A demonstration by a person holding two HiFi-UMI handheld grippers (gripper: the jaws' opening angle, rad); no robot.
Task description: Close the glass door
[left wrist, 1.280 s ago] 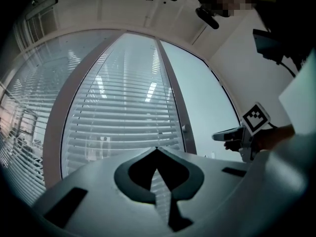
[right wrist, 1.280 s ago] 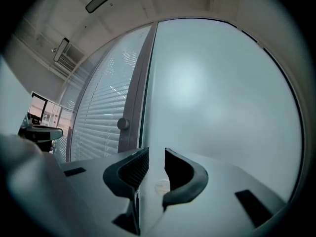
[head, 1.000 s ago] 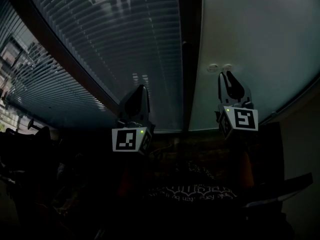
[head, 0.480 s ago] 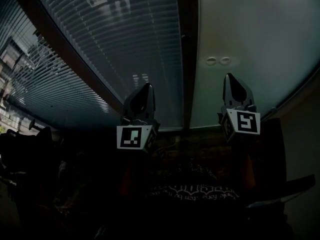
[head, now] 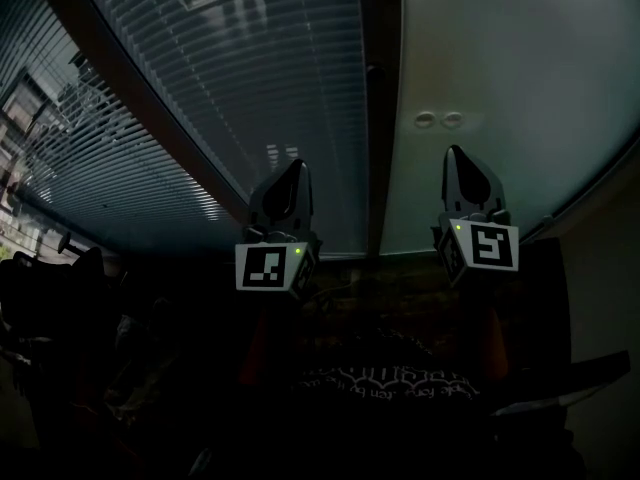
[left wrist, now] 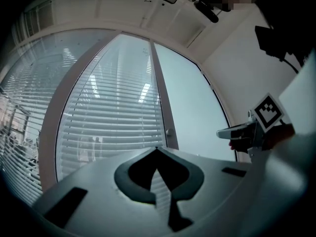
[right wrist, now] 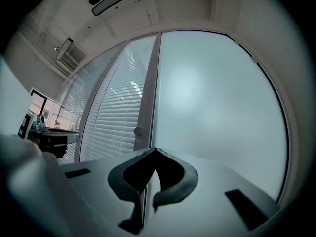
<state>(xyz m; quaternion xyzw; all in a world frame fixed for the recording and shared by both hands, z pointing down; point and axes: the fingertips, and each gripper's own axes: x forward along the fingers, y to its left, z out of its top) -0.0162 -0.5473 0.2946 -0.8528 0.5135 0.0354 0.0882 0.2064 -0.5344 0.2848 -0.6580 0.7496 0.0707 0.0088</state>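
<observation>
Both are raised and clenched on nothing: the left tongs (head: 295,169) are seen before the slatted blinds (head: 230,88), the right tongs (head: 456,155) before the frosted glass door (head: 500,68). The door is apparently closed against the dark frame (head: 378,118). 2 round fittings (head: 439,120) are spotted just above the right tongs.

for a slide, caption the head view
Shut, empty left claw and right claw held before a frosted glass door beside slatted blinds.
</observation>
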